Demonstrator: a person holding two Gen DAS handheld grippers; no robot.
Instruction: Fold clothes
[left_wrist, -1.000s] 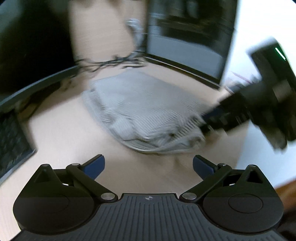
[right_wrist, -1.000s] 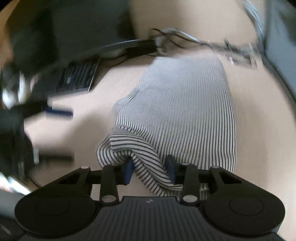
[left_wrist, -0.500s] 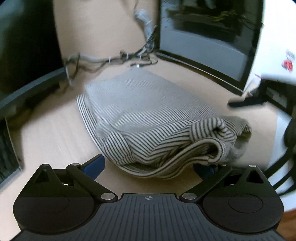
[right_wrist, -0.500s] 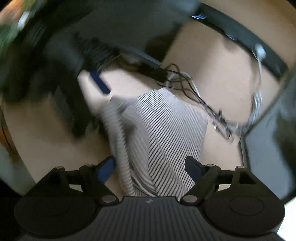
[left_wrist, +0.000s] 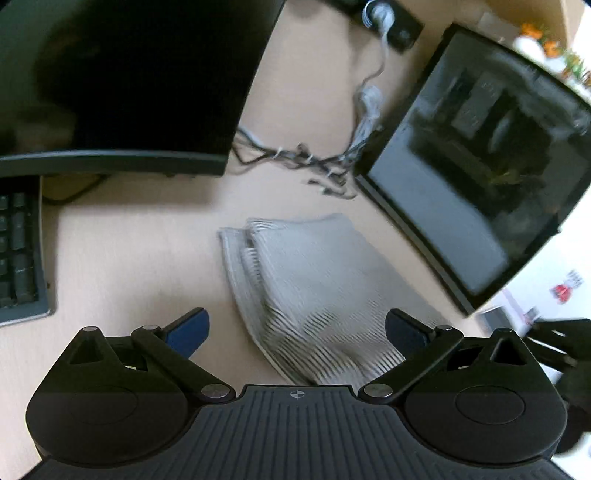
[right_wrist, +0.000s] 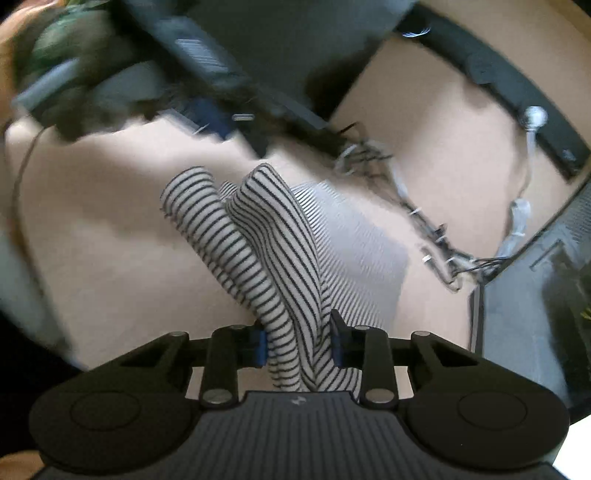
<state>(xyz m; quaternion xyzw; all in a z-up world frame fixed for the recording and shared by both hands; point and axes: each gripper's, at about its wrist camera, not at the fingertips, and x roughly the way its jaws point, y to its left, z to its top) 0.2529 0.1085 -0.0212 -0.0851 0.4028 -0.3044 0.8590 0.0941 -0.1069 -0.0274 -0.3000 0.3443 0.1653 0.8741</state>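
The right tongs (right_wrist: 297, 341) are closing on a rolled-up edge of the striped garment (right_wrist: 266, 251), and the cloth is already bunched between the blue pads (right_wrist: 260, 345); half a second ago those same tongs were spread wide with only the edge of the fabric lying loosely between them, and a second ago they were pinching a corner. So the grip is being retaken after a brief release, probably to carry the next fold. The left tongs (left_wrist: 297, 328) are standing released, wide apart and holding nothing, as they were in both earlier views. They are hovering over the near end of the garment (left_wrist: 314, 291), which is lying on the tabletop (left_wrist: 129, 251) between the two monitors, with the cables (left_wrist: 306, 162) behind it and the keyboard (left_wrist: 18, 251) off to the left. Half a second ago a thick fold sat right at the left tongs; now the near part is looking flatter from that side, though blur hides detail. Judging from this, folding is partly done, with the lifted edge still to be laid down.
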